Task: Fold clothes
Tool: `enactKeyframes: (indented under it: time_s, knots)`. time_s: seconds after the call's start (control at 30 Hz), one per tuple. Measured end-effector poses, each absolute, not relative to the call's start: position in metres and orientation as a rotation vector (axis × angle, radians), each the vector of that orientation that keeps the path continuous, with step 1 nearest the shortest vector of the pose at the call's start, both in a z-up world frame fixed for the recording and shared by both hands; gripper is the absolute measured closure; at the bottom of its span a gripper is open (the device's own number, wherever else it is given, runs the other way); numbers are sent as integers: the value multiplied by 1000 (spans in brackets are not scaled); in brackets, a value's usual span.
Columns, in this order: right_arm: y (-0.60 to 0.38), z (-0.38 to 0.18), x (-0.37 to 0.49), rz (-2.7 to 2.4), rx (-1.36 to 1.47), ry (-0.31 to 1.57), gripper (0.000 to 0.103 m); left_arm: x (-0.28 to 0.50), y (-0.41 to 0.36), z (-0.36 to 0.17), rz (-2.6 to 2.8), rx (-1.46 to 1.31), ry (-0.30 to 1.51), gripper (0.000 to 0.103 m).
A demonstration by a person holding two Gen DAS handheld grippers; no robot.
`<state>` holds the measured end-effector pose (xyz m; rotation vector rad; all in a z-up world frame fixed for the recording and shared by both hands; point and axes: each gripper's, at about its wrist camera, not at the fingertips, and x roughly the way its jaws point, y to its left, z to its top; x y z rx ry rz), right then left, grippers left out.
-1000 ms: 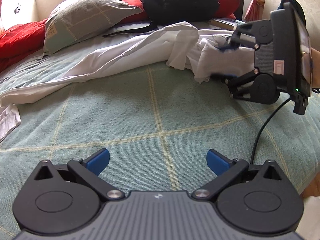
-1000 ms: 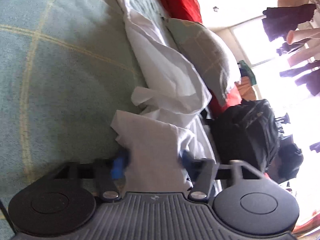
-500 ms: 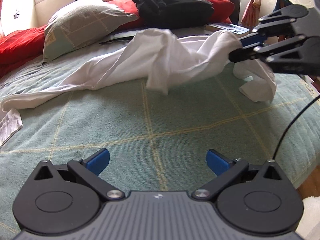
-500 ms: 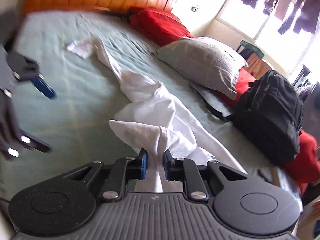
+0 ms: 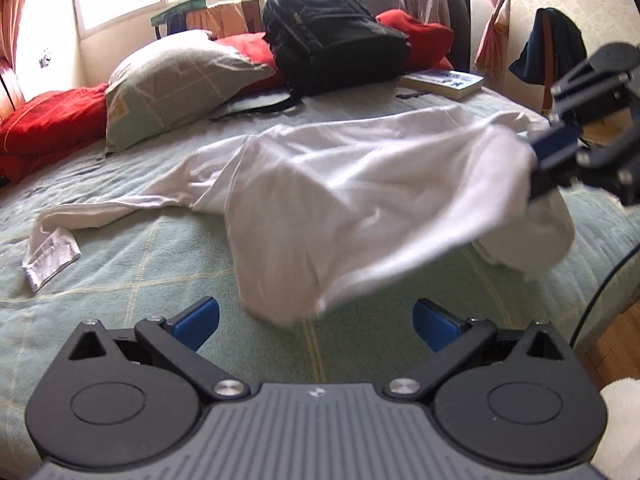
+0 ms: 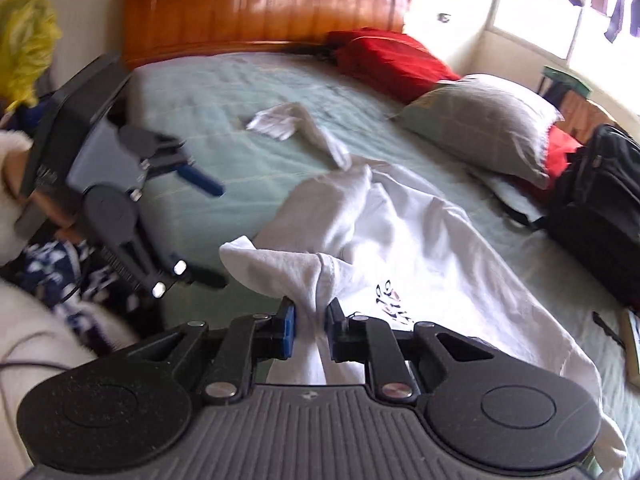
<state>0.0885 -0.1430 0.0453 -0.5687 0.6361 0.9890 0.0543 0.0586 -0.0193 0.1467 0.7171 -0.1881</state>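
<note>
The white long-sleeved shirt (image 5: 360, 200) is lifted at one bunched end while the rest trails across the middle of the bed, one sleeve (image 5: 52, 252) stretched out toward the headboard end of the green checked blanket (image 5: 140, 280). A gathered wad of the fabric is pinched between the narrow jaws of the right gripper (image 6: 311, 326), and dark printed lettering (image 6: 394, 304) is seen on the cloth just beside that grip. The left gripper (image 5: 316, 322) is held wide over the near edge of the bed with nothing between its blue pads (image 5: 200, 318); the drooping hem (image 5: 288, 312) hangs just ahead of them. The step in hand is judged to be opening the garment out so that it can be laid flat before any fold is made. For that to go well, a second corner or the hem should be taken by the empty gripper, well apart from the held wad, so the cloth is drawn taut between two points and not dragged as a rope. The bunched grip is likely to leave creases, so a cleaner hold on a single edge would be preferred once the shirt is spread. The far sleeve should be watched, since it could be twisted under the body. Beyond the shirt, toward the window side, a grey pillow (image 5: 176, 80), red cushions (image 5: 48, 120), a black backpack (image 5: 332, 36) and a book (image 5: 442, 82) are crowded along the far edge, so the spreading is best kept to the open blanket nearer the grippers.
</note>
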Motion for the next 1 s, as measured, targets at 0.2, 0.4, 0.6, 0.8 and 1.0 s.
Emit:
enactKeyframes:
  time_s: [0.2,0.4,0.6,0.8,1.0]
  knots:
    - [-147,42,59,976,-526,659,72,30,57,-16,-205,171,694,1]
    - [-159,52,49,940,-427,619,56,22,63,-13,-227,181,687,1]
    - [-185,30,75,847,-258,694,45,42,75,-15,-257,169,716,1]
    - [-218,-4,108,754,-74,790,28,83,90,-26,-250,111,791,1]
    - [-265,-33,124,664,108,842,13,112,92,-33,-293,83,813,1]
